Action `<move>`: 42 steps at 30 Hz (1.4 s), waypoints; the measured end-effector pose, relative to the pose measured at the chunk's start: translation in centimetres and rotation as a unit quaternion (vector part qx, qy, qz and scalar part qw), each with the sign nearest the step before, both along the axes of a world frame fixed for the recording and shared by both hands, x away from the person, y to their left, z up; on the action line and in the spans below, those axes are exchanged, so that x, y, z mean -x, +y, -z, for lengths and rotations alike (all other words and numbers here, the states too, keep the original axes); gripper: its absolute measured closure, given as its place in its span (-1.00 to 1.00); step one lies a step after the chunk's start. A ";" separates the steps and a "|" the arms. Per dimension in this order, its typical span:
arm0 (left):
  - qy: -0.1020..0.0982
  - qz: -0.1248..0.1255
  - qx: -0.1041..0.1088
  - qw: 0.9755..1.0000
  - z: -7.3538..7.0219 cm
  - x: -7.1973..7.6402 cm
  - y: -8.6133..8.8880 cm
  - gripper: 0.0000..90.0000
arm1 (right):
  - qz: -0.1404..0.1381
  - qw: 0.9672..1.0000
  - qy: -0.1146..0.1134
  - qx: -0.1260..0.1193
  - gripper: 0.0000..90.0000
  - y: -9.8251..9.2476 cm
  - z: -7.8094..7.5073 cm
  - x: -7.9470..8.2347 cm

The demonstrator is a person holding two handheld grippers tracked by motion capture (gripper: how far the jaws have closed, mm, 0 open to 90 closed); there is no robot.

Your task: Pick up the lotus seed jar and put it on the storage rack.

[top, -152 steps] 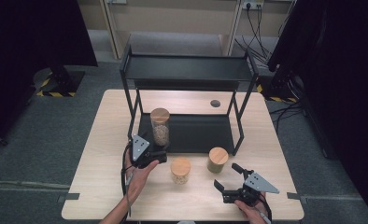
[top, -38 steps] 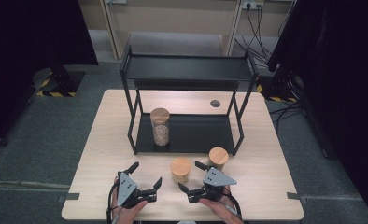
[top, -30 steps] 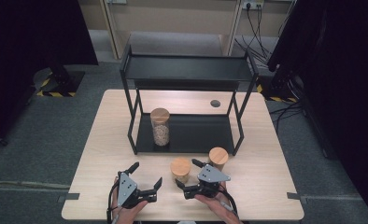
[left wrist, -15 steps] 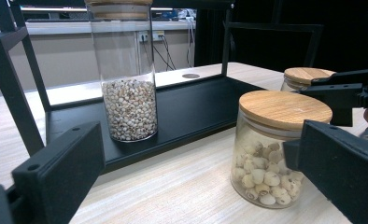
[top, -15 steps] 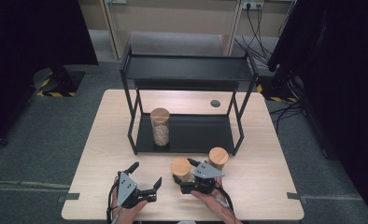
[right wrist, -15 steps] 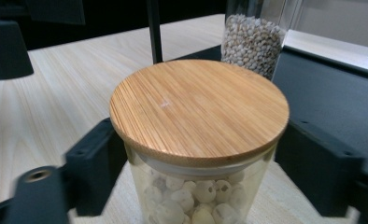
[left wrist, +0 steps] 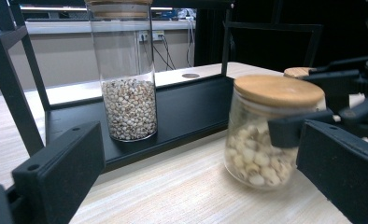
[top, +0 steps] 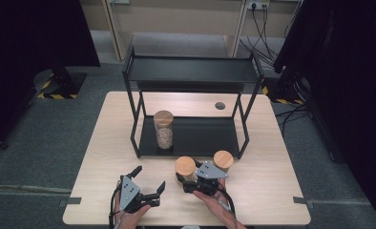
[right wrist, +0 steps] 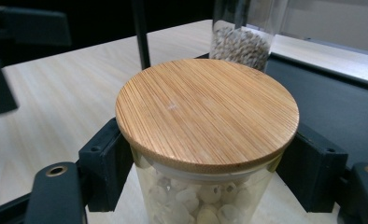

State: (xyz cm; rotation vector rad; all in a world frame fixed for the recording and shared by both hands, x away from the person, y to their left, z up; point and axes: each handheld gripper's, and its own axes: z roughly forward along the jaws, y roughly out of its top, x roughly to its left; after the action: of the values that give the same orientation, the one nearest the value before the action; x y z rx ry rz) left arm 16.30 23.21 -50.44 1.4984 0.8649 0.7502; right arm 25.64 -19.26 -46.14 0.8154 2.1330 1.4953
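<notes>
Right gripper view: short jar (right wrist: 205, 140), bamboo lid, pale beans.

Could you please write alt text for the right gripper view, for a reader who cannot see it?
The right gripper clamps a short glass jar just under its round bamboo lid. Behind stands a tall jar on a black shelf.

My right tongs (right wrist: 205, 186) are matt black plastic. The short jar (right wrist: 205, 140) they grip is clear smooth glass with a bamboo lid of fine straight grain. The table (top: 105, 143) looks pale matt wood, and the rack (top: 191, 71) is matt black metal.
</notes>
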 end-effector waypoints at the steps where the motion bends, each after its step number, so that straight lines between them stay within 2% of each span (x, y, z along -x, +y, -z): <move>1: 0.001 0.000 -0.001 1.000 0.0 0.0 0.0 -0.99 | 0.008 1.000 0.000 0.003 -0.43 0.6 -0.4 -0.2; 8: 0.000 0.000 0.002 1.000 0.0 0.0 0.1 -0.99 | 0.038 0.999 0.004 -0.003 -0.43 2.1 -1.4 -1.4; 13: 0.000 0.000 0.002 1.000 0.0 0.0 0.1 -0.99 | 0.060 0.998 0.004 0.007 -0.43 3.2 -1.8 -2.2; 18: 0.001 0.000 0.002 1.000 0.0 0.0 0.1 -0.99 | 0.088 0.996 0.011 0.005 -0.43 4.2 -1.9 -3.2; 25: 0.000 0.003 0.001 1.000 0.0 0.0 0.1 -0.99 | 0.123 0.992 0.007 0.004 -0.43 5.4 -2.2 -4.5; 36: 0.002 0.004 -0.001 1.000 0.0 0.0 0.1 -0.99 | 0.157 0.988 0.014 0.000 -0.43 6.5 -1.9 -6.3; 42: 0.001 0.003 0.001 1.000 0.0 0.0 0.1 -0.99 | 0.163 0.986 0.018 0.008 -0.43 7.3 -1.7 -7.2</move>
State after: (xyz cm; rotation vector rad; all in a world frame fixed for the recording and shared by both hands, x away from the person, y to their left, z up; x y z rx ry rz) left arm 16.27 23.31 -50.44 1.4998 0.8608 0.7437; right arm 32.79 -11.95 -44.44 1.1308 1.9197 1.2994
